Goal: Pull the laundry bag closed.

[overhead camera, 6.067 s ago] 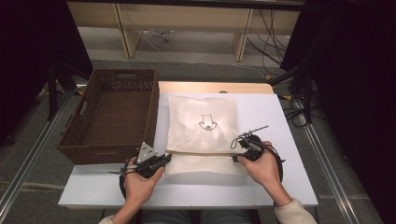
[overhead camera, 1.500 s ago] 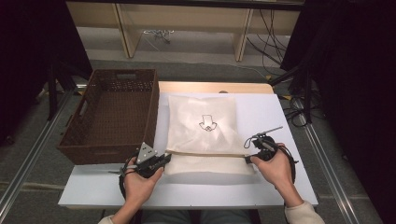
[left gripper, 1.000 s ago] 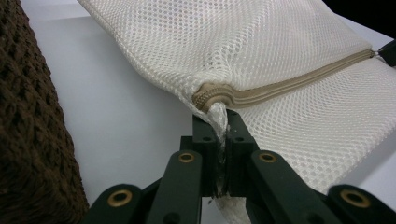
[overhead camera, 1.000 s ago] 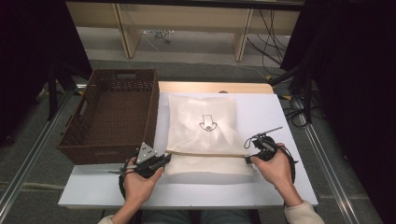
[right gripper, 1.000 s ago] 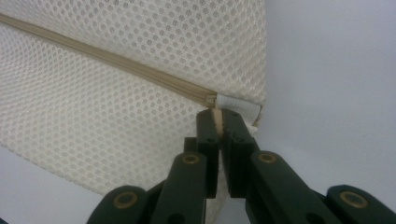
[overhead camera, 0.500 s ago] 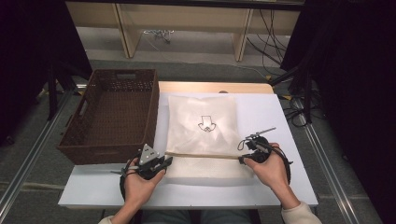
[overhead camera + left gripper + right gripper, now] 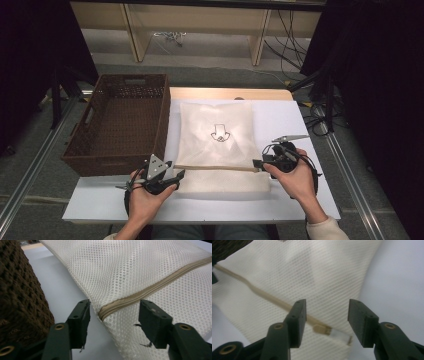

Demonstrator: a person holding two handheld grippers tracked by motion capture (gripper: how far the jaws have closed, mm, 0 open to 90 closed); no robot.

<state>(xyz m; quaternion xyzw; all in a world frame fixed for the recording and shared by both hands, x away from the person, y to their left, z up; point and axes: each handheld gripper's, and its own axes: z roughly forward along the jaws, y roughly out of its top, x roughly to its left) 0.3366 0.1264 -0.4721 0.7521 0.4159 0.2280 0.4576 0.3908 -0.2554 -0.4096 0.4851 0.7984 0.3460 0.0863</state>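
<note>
**Zip closed, both claws letting go**

Nearest edge of white table (image 7: 100, 205): two hands in from below, one claw each. Left claw (image 7: 175, 176) at left end of mesh laundry bag (image 7: 215, 145), jaws just been opening, now parted; zipper (image 7: 140, 296) end lying between them, pads clear of fabric. Right claw (image 7: 258, 163) at right end of same seam, jaws likewise just been opening; zipper pull (image 7: 322, 328) resting between them, untouched. Nothing gripped on either side.

Bag flat on table, mid-right, zip line running straight across near its front edge, small printed mark farther up. Brown wicker basket (image 7: 117, 125) just left of bag, empty as far as visible.

Judged step: release after zipping. To do well: open fully before backing off, draw each claw straight away along its own line, no sideways drag that could snag mesh or tug pull back. Next grip likely best on bag edges, not zip.
</note>
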